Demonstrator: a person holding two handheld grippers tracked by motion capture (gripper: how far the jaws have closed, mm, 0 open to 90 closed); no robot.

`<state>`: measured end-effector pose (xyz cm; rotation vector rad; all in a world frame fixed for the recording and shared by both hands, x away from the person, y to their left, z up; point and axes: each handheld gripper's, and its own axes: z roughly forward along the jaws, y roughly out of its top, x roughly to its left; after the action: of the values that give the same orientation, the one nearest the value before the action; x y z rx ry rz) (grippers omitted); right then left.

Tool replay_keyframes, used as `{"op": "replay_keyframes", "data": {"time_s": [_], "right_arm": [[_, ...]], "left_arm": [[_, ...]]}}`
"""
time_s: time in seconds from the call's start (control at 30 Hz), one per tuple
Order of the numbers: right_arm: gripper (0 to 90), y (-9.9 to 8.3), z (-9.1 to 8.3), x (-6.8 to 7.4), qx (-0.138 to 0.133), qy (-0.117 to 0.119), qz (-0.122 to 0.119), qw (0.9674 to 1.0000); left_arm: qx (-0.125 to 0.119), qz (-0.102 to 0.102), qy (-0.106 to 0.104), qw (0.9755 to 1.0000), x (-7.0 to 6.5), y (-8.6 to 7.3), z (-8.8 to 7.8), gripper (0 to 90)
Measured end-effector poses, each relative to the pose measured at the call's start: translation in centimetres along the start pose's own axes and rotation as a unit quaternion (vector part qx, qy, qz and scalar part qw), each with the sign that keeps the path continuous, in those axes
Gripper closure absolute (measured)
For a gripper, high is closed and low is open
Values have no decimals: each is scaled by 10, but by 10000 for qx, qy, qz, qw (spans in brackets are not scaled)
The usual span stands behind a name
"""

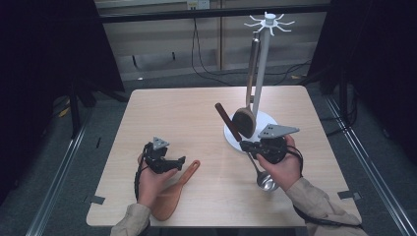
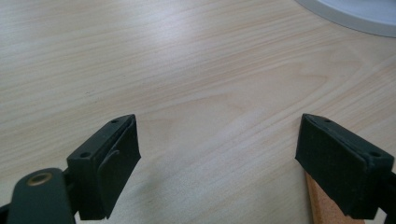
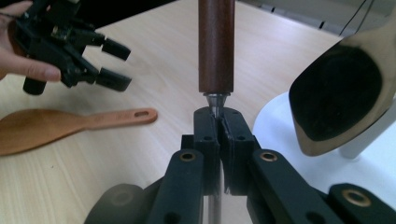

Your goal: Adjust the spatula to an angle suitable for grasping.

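My right gripper (image 1: 245, 144) (image 3: 218, 122) is shut on the thin metal shaft of a ladle (image 1: 266, 181) with a dark brown wooden handle (image 1: 227, 121) (image 3: 215, 44). The handle slants up to the left and the metal bowl hangs low by the person's right hand. A dark wooden spoon (image 1: 245, 122) (image 3: 338, 95) hangs from the white rack (image 1: 265, 49), right beside the ladle's handle. An orange wooden spatula (image 1: 173, 192) (image 3: 70, 124) lies flat on the table. Just above its handle, my left gripper (image 1: 178, 162) (image 2: 219, 161) is open with bare table between its jaws.
The rack's round white base (image 1: 265, 120) (image 2: 355, 14) stands on the right half of the light wooden table (image 1: 187, 113). Cables run along the floor behind the table.
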<state>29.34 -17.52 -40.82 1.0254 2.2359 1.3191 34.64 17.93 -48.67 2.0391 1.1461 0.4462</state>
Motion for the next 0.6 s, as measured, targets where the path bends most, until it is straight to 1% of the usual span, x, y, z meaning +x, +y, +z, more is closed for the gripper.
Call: {"op": "replay_keyframes", "data": {"time_s": [0.03, 0.1, 0.17, 0.23, 0.37, 0.5, 0.53, 0.6], "right_arm": [[871, 1, -2, 0, -43, -20, 3, 10000], [871, 3, -7, 0, -172, -138, -17, 9998], [871, 5, -11, 0, -320, -179, 26, 9993], [871, 7, -14, -1, -397, -208, 27, 9990], [870, 12, -22, -2, -628, -314, 4, 9975], [870, 17, -29, -4, -842, -416, 66, 9956], [870, 18, -30, -4, -844, -449, 59, 9954], [871, 19, -33, -5, -941, -507, 47, 9943]], "left_arm": [[1, 0, -3, 10000, 0, 0, 0, 132], [2, 16, 4, 10000, 0, 0, 0, 132], [4, 23, 1, 10000, 0, 0, 0, 132], [-3, 11, 16, 10000, 0, 0, 0, 132], [17, 39, 25, 10000, 1, 0, -1, 132], [28, 63, 22, 10000, 1, 0, -1, 132], [27, 63, 28, 10000, 1, 0, -1, 132], [22, 45, 20, 10000, 1, 0, -1, 133]]}}
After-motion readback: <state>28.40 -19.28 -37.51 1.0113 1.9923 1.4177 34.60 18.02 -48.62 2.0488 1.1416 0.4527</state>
